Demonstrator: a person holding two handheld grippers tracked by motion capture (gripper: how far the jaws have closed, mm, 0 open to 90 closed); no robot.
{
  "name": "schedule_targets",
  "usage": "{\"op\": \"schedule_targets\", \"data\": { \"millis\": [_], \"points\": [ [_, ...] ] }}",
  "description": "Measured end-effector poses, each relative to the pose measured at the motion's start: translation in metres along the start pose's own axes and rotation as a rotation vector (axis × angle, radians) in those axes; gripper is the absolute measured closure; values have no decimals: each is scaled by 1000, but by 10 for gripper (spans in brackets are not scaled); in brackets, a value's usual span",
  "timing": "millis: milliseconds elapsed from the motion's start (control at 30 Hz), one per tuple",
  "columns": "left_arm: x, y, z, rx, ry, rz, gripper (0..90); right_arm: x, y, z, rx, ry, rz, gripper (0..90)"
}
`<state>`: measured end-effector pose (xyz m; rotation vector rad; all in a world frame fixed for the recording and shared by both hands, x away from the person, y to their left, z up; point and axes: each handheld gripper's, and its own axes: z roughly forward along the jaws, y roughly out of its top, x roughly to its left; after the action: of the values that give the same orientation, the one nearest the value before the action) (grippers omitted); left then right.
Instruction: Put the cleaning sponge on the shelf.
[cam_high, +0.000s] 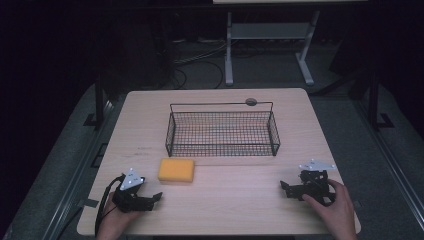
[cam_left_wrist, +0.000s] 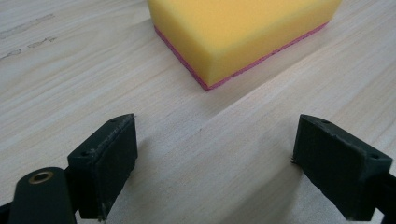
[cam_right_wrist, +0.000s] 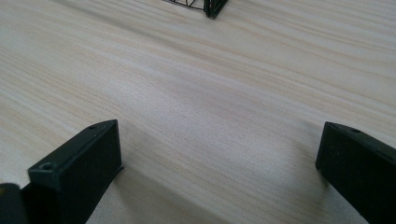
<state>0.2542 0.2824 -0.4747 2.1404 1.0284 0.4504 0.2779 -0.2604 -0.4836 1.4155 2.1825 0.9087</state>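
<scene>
A yellow sponge (cam_high: 176, 170) with a thin pink underside lies flat on the wooden table (cam_high: 240, 200), just in front of the wire basket's left end. My left gripper (cam_high: 156, 197) rests near the table's front left corner, open, with nothing between its jaws. In the left gripper view the sponge (cam_left_wrist: 243, 32) lies a short way ahead of the open left gripper (cam_left_wrist: 215, 158). My right gripper (cam_high: 284, 188) rests at the front right, held by a hand, open over bare wood. Its own view shows the right gripper (cam_right_wrist: 219, 168) with its jaws spread wide and a basket corner (cam_right_wrist: 212, 7) far ahead.
A black wire basket (cam_high: 222, 131) stands mid-table, with nothing visible in it. A small grey round disc (cam_high: 251, 102) sits in the tabletop behind it. Beyond the table are a white table frame (cam_high: 265, 45) and cables on the dark floor.
</scene>
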Motion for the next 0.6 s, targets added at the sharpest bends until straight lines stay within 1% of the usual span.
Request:
{"op": "schedule_targets", "data": {
  "millis": [100, 367, 467, 533, 567, 600],
  "points": [
    [0, 0, 0, -1, -2, 1, 130, 0, 0, 0, 0, 0, 0, 0],
    [0, 1, -1, 15, -1, 3, 140, 0, 0, 0, 0, 0, 0, 0],
    [-1, 3, -2, 26, -1, 13, 147, 0, 0, 0, 0, 0, -1, 0],
    [-1, 4, -3, 21, -7, 9, 149, 0, 0, 0, 0, 0, -1, 0],
    [-1, 5, -5, 13, -12, 2, 191, 0, 0, 0, 1, 0, 1, 0],
    [0, 7, -7, 4, -16, -7, 201, 0, 0, 0, 1, 0, 0, 0]
  ]
}}
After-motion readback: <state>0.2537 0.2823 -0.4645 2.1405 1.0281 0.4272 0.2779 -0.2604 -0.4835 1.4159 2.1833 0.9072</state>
